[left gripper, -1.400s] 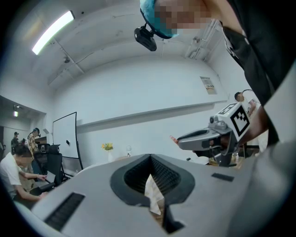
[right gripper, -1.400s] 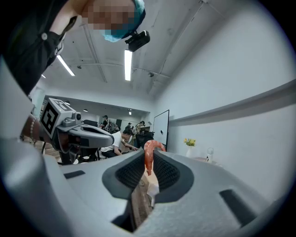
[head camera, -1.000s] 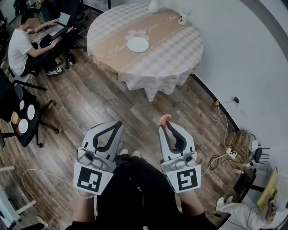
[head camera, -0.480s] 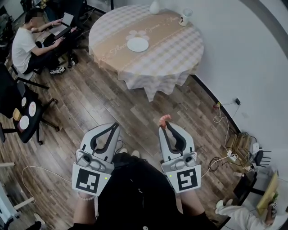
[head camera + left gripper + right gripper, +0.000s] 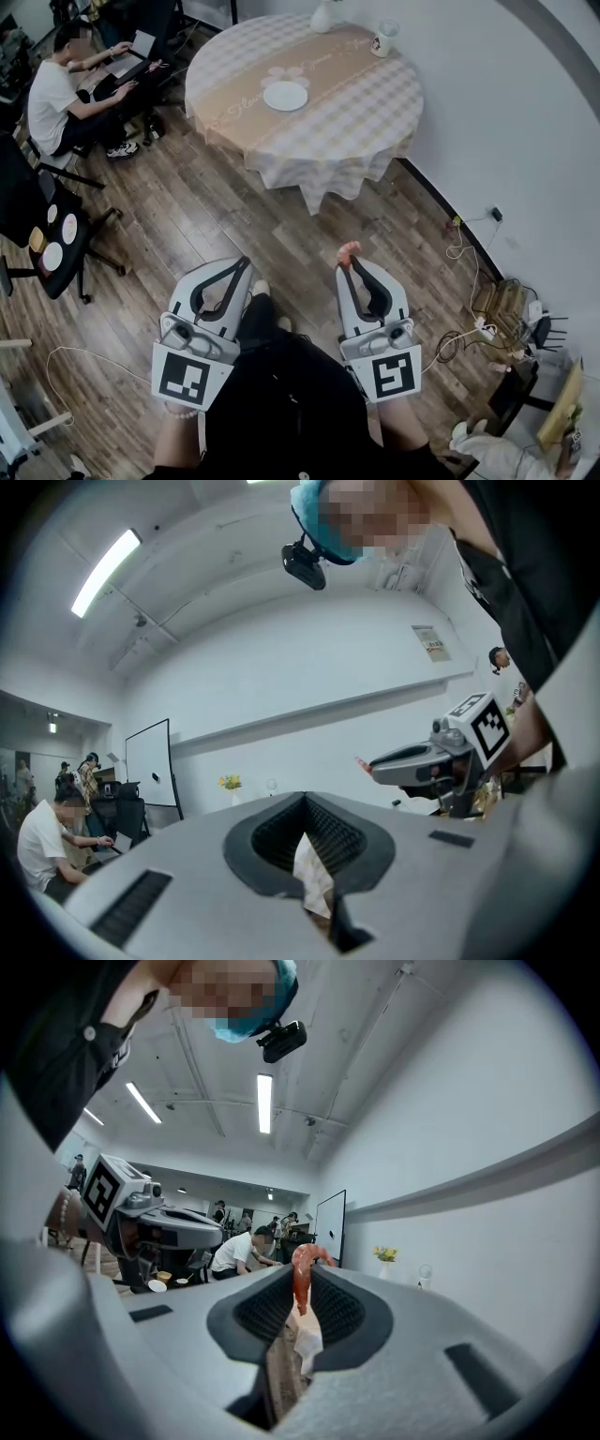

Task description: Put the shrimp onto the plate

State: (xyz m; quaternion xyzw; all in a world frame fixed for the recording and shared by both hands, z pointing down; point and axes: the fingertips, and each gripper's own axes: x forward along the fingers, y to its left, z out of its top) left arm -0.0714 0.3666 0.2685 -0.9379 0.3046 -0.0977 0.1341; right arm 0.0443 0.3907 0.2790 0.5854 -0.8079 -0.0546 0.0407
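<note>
The left gripper (image 5: 246, 263) hangs over the wood floor (image 5: 187, 216), its jaws closed together on nothing. Higher in the head view, the plate (image 5: 286, 95) lies bare on the round table (image 5: 356, 112), well apart from both grippers. On the right, the right gripper (image 5: 350, 266) has its jaws clenched on the shrimp (image 5: 348, 250), whose curled body pokes out past the tips. By the look of it the pickup is done. What is left is the carry to the table and setting the shrimp down on the plate.
</note>
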